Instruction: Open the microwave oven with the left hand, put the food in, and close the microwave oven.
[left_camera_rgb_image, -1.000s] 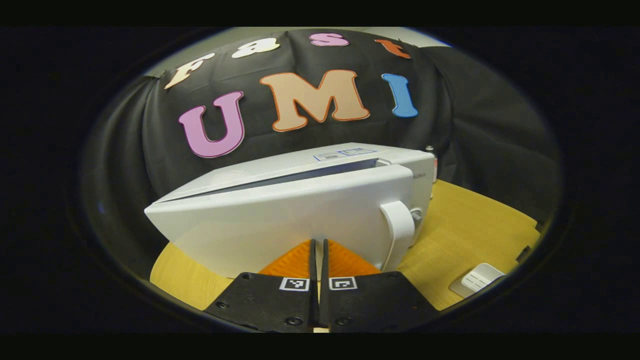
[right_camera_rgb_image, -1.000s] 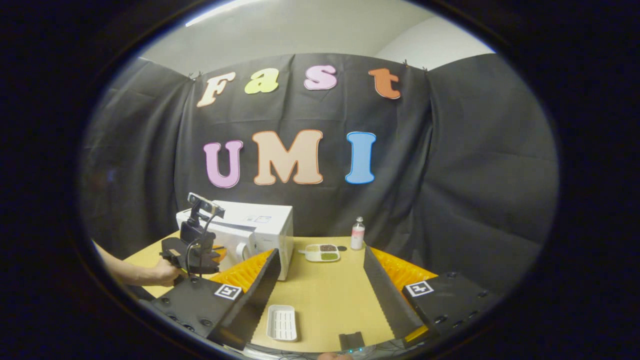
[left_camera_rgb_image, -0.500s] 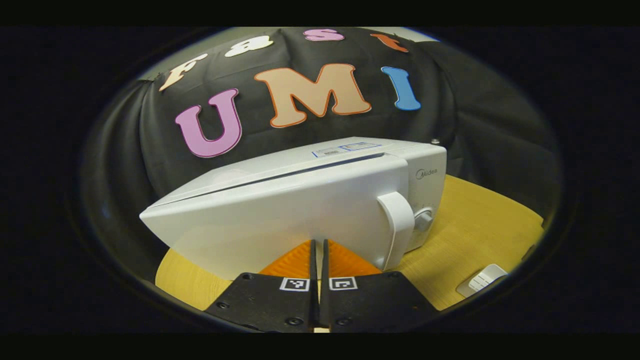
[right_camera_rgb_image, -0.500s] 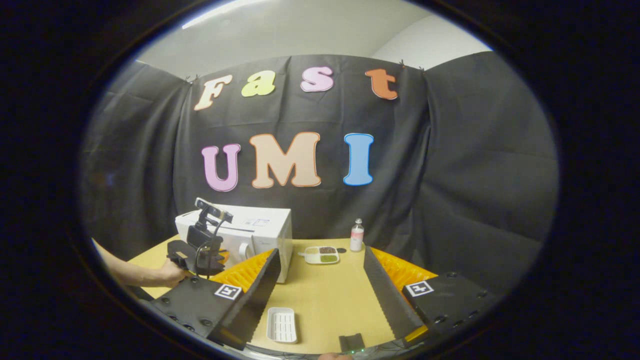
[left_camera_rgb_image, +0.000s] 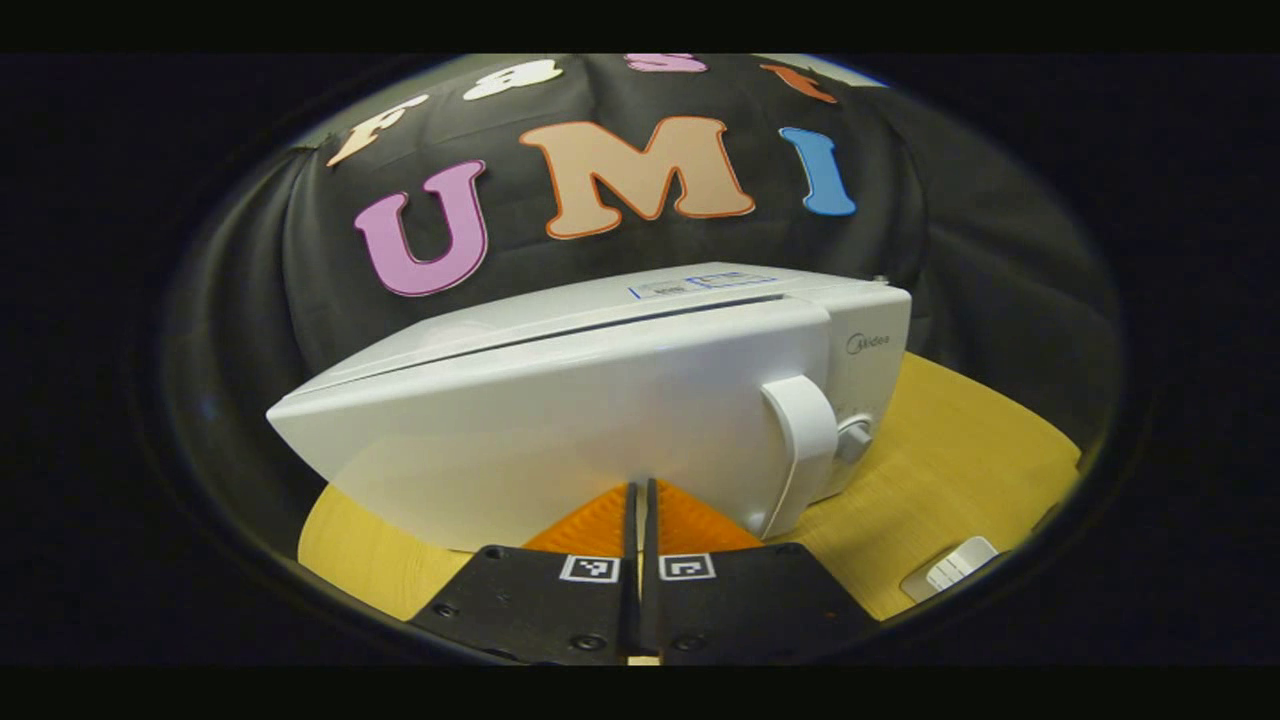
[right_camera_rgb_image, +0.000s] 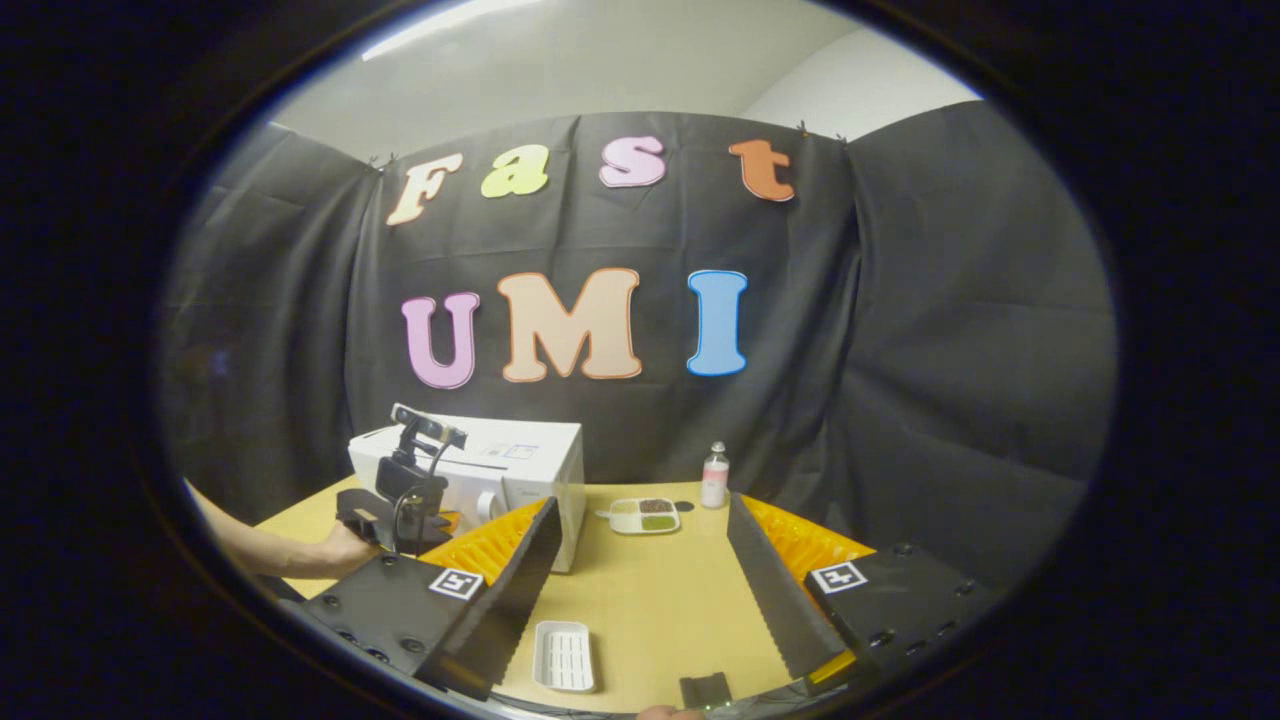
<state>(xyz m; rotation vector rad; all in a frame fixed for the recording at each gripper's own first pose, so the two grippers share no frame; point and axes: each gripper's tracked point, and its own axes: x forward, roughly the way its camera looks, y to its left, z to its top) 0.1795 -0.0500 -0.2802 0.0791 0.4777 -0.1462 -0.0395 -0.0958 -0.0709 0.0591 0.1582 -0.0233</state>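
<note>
Microwave (left_camera_rgb_image: 600, 420) against closed left tongs (left_camera_rgb_image: 640, 500)

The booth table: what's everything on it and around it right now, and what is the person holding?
table: one, yellow wood-look top, under everything.
microwave oven: one, white, far left of the table; its door looks nearly shut.
door handle: one, white, on the door's right side.
knob: one, pale, beside the handle.
food plate: one, white with compartments of green, dark and pale food, mid-table, right of the oven.
bottle: one, pinkish with a pale cap, behind the plate.
ridged tray: one, white, near front edge.
dark block: one, at the front edge.
hand: one, holding the left gripper.
left gripper: one, shut, tips against the door.
right gripper: one, open, above the table.
</note>
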